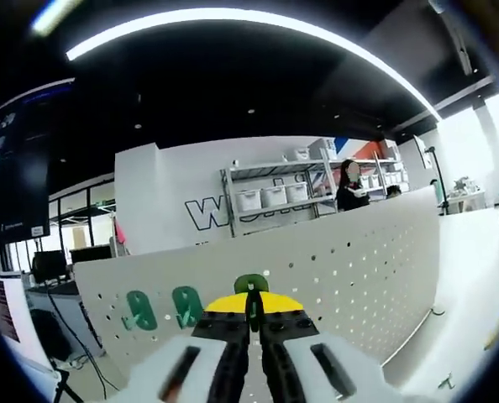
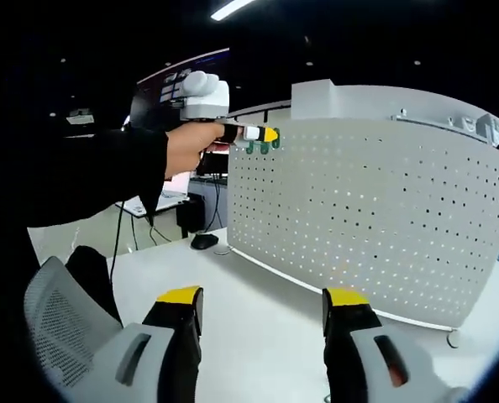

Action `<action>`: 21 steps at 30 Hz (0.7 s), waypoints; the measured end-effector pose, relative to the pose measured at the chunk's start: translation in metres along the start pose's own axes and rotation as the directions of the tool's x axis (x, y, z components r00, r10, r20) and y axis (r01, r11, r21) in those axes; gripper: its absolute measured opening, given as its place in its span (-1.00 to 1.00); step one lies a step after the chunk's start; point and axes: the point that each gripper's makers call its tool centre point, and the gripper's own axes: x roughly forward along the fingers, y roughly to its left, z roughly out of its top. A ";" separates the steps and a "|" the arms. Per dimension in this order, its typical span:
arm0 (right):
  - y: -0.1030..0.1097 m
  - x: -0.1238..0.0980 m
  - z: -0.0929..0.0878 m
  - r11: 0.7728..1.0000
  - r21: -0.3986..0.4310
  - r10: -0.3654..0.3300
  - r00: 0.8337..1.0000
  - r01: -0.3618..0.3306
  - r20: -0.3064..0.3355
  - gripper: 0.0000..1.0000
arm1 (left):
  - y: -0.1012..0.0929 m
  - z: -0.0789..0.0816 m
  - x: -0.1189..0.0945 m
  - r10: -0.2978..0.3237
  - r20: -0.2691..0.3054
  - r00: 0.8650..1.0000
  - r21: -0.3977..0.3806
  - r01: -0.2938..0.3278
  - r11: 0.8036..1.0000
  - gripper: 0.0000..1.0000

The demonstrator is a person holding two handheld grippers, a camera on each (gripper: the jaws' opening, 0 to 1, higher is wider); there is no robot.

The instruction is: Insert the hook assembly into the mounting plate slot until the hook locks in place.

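Note:
In the left gripper view my left gripper (image 1: 253, 312) is shut on a green hook (image 1: 251, 285), which it holds against the top edge of a white perforated mounting plate (image 1: 359, 269). Two more green hooks (image 1: 139, 309) (image 1: 186, 304) hang on the plate to the left of it. The right gripper view shows the same plate (image 2: 359, 201) standing upright on the table. A hand holds the left gripper (image 2: 248, 134) at the plate's upper left corner, with green hooks (image 2: 258, 148) just under it. My right gripper (image 2: 263, 306) stands open, low over the table and well short of the plate.
The white table (image 2: 258, 277) stretches in front of the plate, with a dark mouse (image 2: 203, 242) by its left end. A mesh chair back (image 2: 56, 311) sits at lower left. Behind the plate stand shelves with bins (image 1: 275, 197), a person (image 1: 350, 195) and a dark screen (image 1: 14, 168).

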 end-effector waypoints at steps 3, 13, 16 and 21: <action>0.000 -0.001 0.001 1.000 0.005 0.000 1.000 0.000 0.006 0.10 | 0.000 -0.003 0.007 0.003 -0.012 1.000 -0.004 -0.003 1.000 -0.95; -0.005 -0.001 0.000 1.000 0.023 -0.011 1.000 0.011 0.007 0.08 | 0.006 -0.004 0.019 0.031 -0.006 0.999 -0.011 -0.031 0.999 -0.95; -0.005 0.000 -0.002 1.000 0.026 -0.010 1.000 0.010 0.001 0.08 | 0.007 -0.005 0.019 0.032 -0.009 0.999 -0.013 -0.032 0.999 -0.95; -0.004 0.001 -0.004 1.000 0.024 -0.008 1.000 0.008 -0.007 0.07 | 0.008 -0.006 0.020 0.028 -0.003 1.000 -0.011 -0.028 1.000 -0.95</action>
